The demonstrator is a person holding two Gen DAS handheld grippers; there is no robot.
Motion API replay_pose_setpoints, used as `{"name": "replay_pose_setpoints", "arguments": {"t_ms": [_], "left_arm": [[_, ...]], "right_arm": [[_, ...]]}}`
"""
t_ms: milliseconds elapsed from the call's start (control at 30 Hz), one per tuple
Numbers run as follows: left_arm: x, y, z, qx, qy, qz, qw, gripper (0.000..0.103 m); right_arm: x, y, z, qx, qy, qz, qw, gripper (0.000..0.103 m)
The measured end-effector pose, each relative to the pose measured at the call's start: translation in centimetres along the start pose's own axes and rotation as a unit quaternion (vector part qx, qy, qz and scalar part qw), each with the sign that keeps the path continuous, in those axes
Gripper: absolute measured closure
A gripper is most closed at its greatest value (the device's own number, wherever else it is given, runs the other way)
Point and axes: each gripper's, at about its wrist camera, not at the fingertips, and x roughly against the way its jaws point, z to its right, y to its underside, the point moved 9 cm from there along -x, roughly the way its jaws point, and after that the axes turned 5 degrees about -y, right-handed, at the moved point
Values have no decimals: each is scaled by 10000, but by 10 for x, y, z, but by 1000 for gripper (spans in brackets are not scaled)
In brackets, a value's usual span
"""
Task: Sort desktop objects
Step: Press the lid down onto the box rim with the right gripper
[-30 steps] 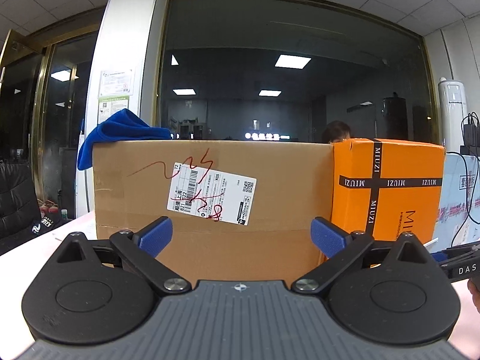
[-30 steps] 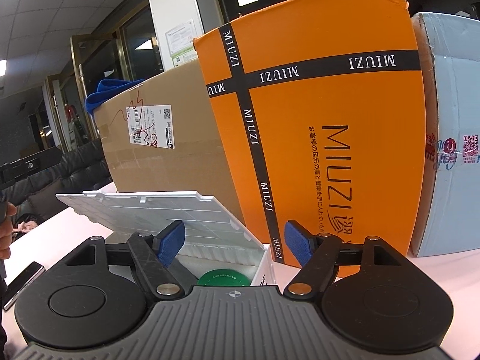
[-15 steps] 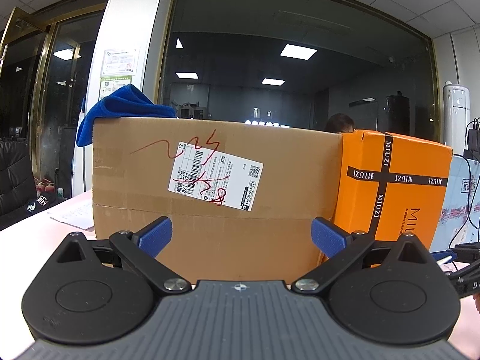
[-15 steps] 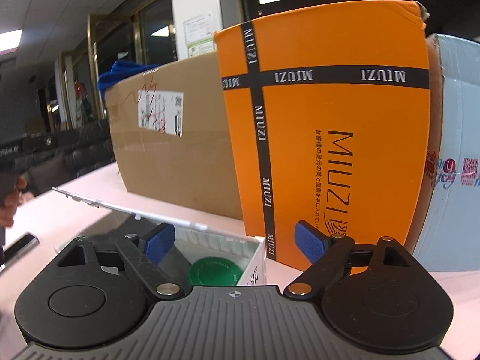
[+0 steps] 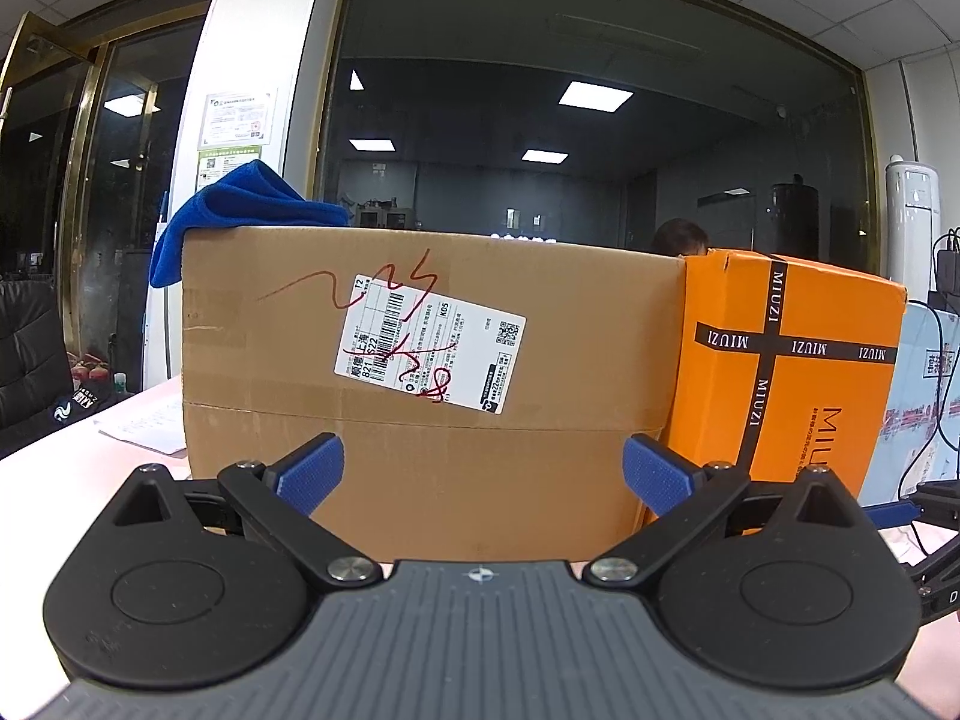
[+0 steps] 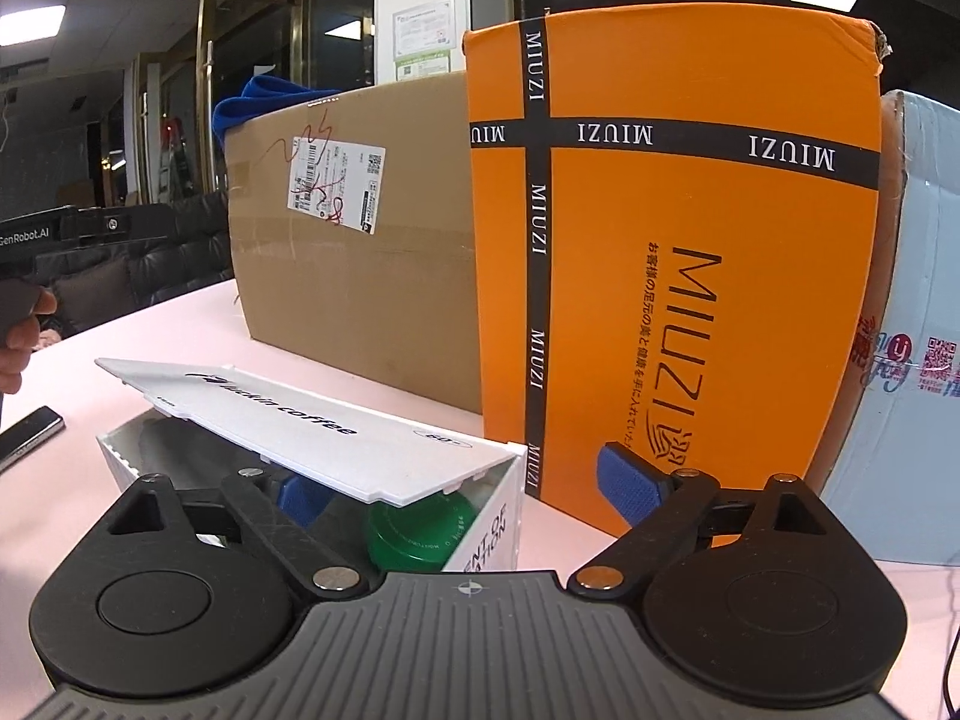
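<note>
Green lid (image 6: 420,531) half under white flap (image 6: 312,426)

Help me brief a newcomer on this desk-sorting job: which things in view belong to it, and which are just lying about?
Job:
- white storage box, lid tilted partly over it
- green cap inside
- right hand-held gripper, open
- left hand-held gripper, open

Lying about:
- cardboard carton
- blue cloth on it
- orange MIUZI box
- phone

cardboard box (image 5: 420,396) and orange box (image 6: 672,252) wall off the table's far side.
</note>
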Motion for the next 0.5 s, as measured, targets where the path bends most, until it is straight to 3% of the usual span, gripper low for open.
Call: {"name": "replay_pose_setpoints", "arguments": {"t_ms": [500], "left_arm": [[0,2,2,-134,5,-58,9999,2]], "right_arm": [[1,-2,-5,82,-92,27,9999,9]]}}
